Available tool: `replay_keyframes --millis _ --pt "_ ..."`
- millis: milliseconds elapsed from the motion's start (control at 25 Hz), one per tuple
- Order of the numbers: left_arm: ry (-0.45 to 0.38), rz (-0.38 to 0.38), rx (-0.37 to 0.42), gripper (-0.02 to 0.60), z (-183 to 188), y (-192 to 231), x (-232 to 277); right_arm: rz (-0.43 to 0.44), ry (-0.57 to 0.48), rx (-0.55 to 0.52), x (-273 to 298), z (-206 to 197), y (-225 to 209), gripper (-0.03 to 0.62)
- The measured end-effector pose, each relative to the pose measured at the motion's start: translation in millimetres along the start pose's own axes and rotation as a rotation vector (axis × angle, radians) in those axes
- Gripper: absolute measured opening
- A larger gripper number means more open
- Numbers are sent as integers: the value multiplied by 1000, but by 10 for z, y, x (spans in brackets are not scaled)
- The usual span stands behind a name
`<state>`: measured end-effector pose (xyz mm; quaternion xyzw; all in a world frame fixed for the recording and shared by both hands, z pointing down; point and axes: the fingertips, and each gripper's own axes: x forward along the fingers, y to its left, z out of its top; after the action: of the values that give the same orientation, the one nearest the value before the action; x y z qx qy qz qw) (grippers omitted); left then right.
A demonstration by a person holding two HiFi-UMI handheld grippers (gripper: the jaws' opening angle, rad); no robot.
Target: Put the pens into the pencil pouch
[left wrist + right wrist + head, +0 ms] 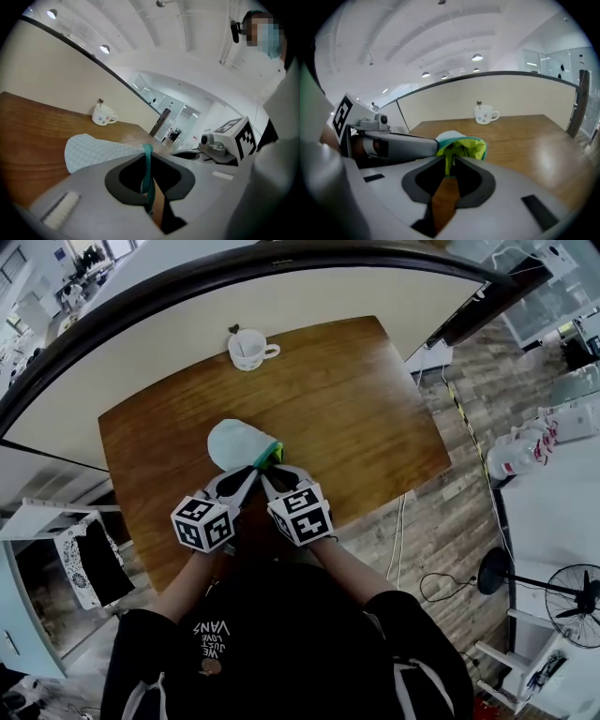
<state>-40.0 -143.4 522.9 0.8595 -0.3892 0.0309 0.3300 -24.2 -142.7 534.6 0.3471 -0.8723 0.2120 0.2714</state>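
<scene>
The pencil pouch is pale blue checked cloth with a teal zipper and a lime-green lining, and it lies on the wooden table near its front edge. Its mouth faces me. My left gripper is shut on the teal zipper edge at the left side of the mouth. My right gripper is shut on the lime-lined edge at the right side, so the mouth gapes between the two. The two grippers sit close together, side by side. No pen shows in any view.
A white mug with something standing in it sits at the table's far edge, against a curved cream wall. To the right of the table are wood-look floor, cables and a fan. My body is right at the table's near edge.
</scene>
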Motion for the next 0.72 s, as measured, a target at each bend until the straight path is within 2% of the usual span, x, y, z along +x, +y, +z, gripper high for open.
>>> replay_keyframes --millis 160,320,480,720 --pt "-26 4 -29 41 91 33 -4 -5 -94 58 -64 103 -88 49" --pt "-43 4 -54 41 139 51 3 -73 -147 144 -191 59 -307 49" --pt "-14 13 -20 41 90 105 61 -126 -127 227 -271 -143 -510 49" --pt "65 49 44 41 -121 258 156 -179 -88 296 -409 -460 -603 49"
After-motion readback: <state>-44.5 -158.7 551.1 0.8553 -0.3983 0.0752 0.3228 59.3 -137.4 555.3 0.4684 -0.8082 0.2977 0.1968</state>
